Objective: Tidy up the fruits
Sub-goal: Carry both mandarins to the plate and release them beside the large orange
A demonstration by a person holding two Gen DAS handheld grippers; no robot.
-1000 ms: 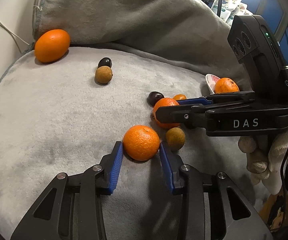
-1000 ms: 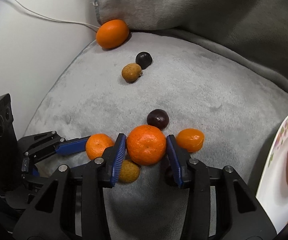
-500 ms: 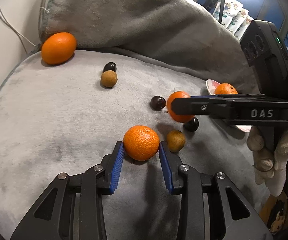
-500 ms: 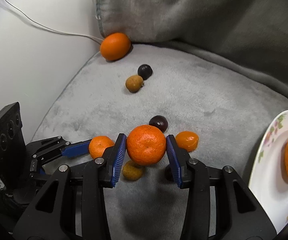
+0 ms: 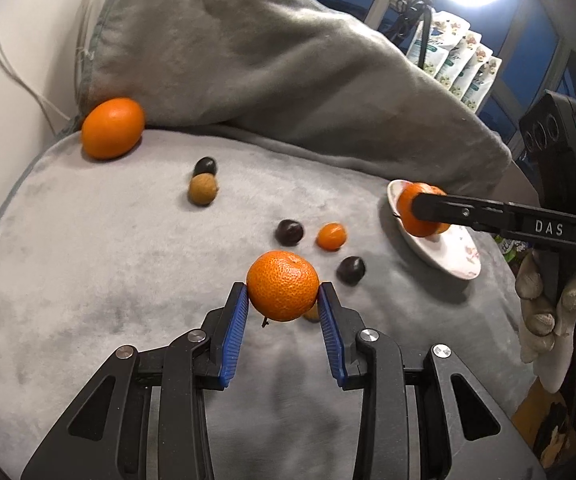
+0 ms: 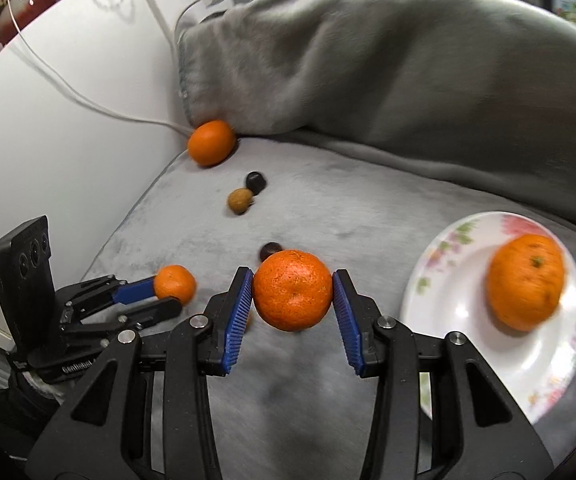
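Now, from the left wrist, the left gripper [image 5: 283, 298] has lifted its mandarin [image 5: 282, 286] off the grey cushion [image 5: 88, 248], clamped between both pads; a brown fruit [image 5: 311, 313] hides behind it. From the right wrist, the right gripper [image 6: 292, 294] has carried its own tangerine [image 6: 292, 290] toward the plate [image 6: 447, 300], where one orange [image 6: 525, 282] lies, motion-blurred. Both should go there.

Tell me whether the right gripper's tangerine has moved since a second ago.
Yes. The tangerine, clamped in the right gripper, left the loose fruit and now sits close beside the plate, toward the right.
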